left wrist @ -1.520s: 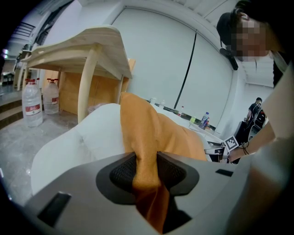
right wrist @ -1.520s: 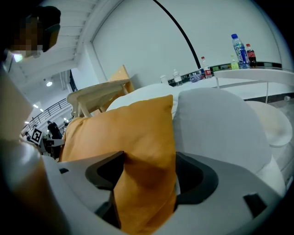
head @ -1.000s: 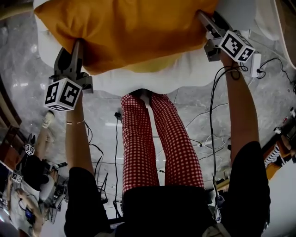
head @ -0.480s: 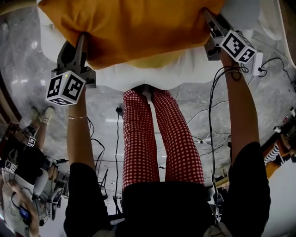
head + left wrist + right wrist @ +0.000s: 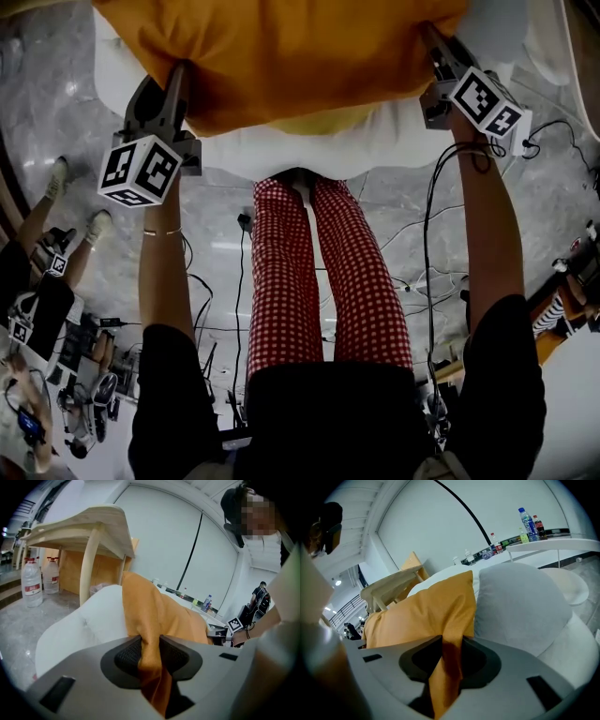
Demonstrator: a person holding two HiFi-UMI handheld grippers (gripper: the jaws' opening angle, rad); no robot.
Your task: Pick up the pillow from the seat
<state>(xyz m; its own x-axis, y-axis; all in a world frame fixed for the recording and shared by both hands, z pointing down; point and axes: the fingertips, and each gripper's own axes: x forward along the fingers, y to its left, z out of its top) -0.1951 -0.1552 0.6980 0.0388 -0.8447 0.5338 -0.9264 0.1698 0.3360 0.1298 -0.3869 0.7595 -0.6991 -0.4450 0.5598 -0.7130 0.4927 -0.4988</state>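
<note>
Pinching thin fabric only: left gripper (image 5: 169,80) clamps pillow (image 5: 281,56) upper left, right gripper (image 5: 436,42) just closed on it upper right; may slip.

**Stock on view, by count**

Orange pillow (image 5: 281,56): one. Grey cushion (image 5: 518,606): one. White seat (image 5: 309,155): one. Pale wooden table (image 5: 79,529): one. Large water jugs (image 5: 31,582): two, side by side. Tall drink bottles (image 5: 528,524): two, standing together. Red-checked trouser legs (image 5: 281,272): two.
</note>
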